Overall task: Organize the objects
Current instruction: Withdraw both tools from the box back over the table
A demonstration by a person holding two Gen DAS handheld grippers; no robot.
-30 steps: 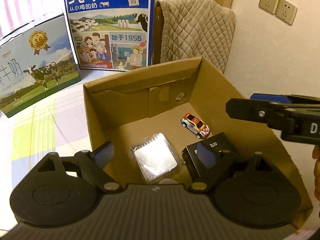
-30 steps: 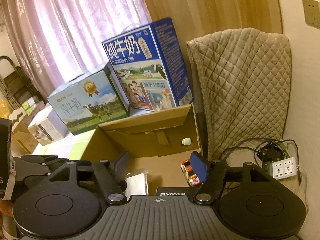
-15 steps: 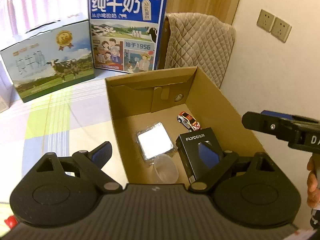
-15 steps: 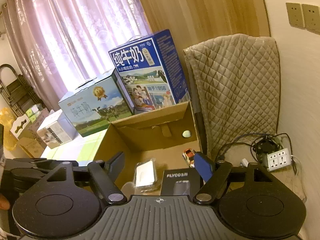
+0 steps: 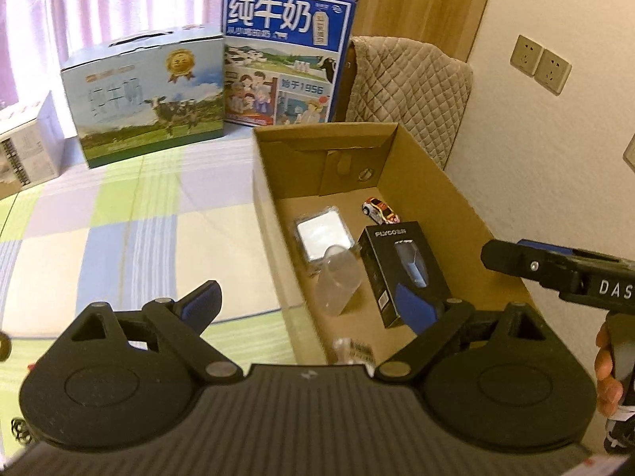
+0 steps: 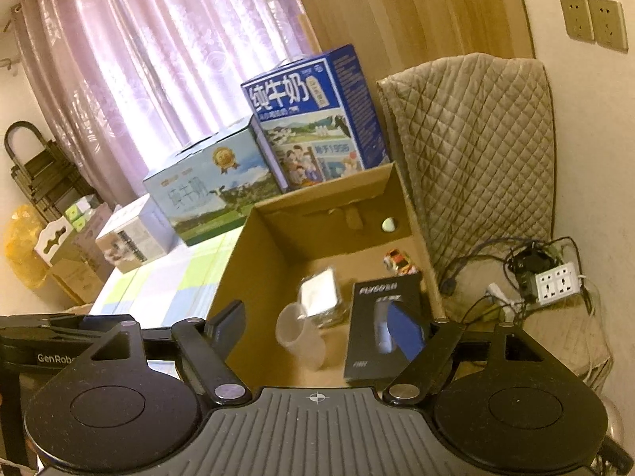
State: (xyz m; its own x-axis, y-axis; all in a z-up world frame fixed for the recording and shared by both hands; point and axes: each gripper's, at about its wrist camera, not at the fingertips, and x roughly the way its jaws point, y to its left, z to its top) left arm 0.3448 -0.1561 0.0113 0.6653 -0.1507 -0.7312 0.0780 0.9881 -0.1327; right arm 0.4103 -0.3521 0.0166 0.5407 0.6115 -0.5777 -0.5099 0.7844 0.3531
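Observation:
An open cardboard box (image 5: 428,182) sits on the checked table. Inside it lie a small toy car (image 5: 379,210), a shiny wrapped square packet (image 5: 323,232), a clear plastic cup (image 5: 337,281) on its side and a black FLYCO box (image 5: 401,269). My left gripper (image 5: 309,305) hangs open and holds nothing, above the box's near left corner. The right gripper (image 5: 555,269) juts in from the right over the box's right wall. In the right wrist view my right gripper (image 6: 317,327) is open over the cardboard box (image 6: 246,269), with cup (image 6: 297,333), black box (image 6: 383,317) and car (image 6: 401,260) below.
Two milk cartons (image 5: 285,59) (image 5: 147,95) stand behind the box, with a smaller carton (image 5: 24,146) at far left. A quilted cover (image 6: 476,150) drapes a chair at the right. A power strip (image 6: 555,281) with cables lies by the wall. Checked cloth (image 5: 139,230) stretches left of the box.
Both grippers have drawn back and upward from the box, so more of the table, cartons and the cup now show. Both stay open; the items in the box have not moved.

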